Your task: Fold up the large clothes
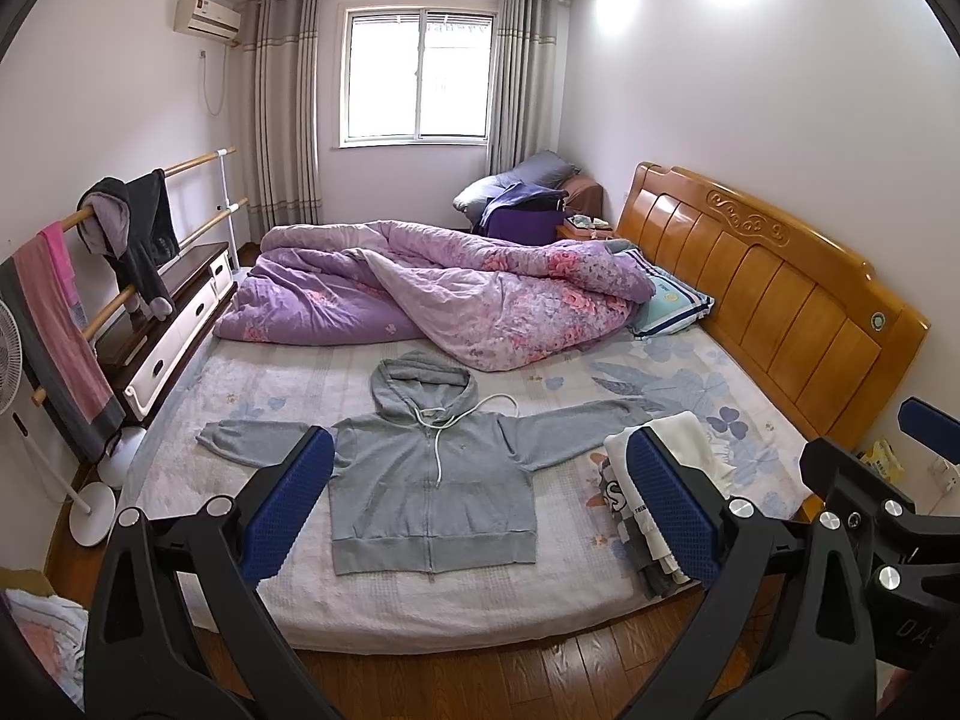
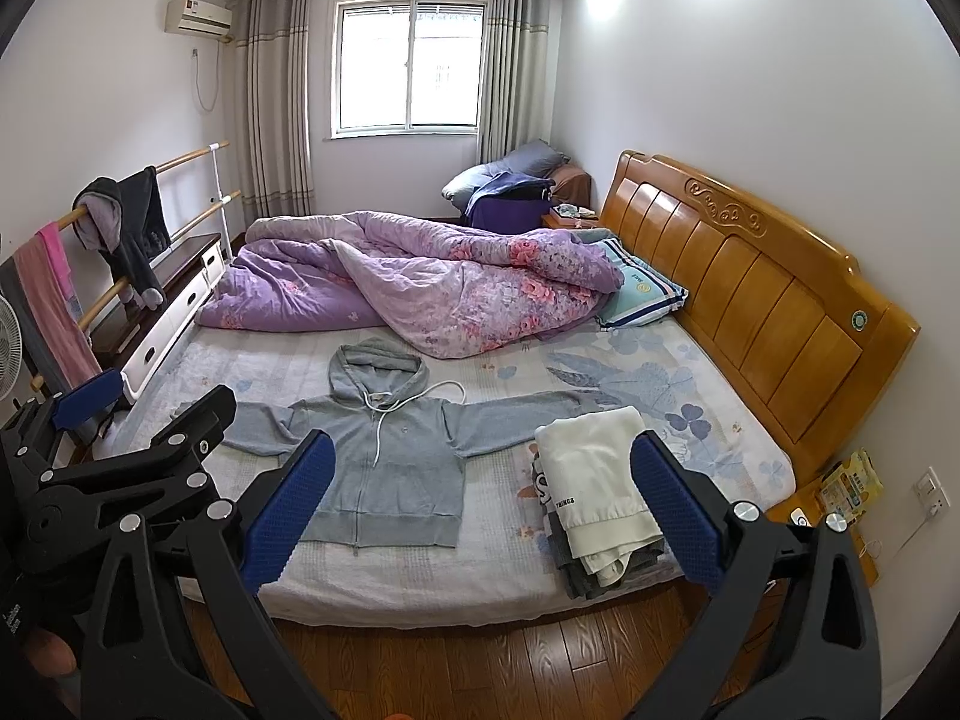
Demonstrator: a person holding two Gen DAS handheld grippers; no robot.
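A grey zip-up hoodie (image 1: 432,480) lies spread flat, front up, sleeves out to both sides, on the near part of the bed (image 1: 420,606); it also shows in the right wrist view (image 2: 390,468). My left gripper (image 1: 480,507) is open and empty, held above the floor in front of the bed edge. My right gripper (image 2: 483,510) is open and empty too, beside the left one. The left gripper's body shows at the left of the right wrist view (image 2: 129,462). Neither touches the hoodie.
A stack of folded clothes (image 2: 600,504) with a cream garment on top sits on the bed's near right. A purple floral quilt (image 1: 432,294) is bunched at the far side. A wooden headboard (image 1: 768,300) is on the right, a clothes rail (image 1: 120,252) on the left.
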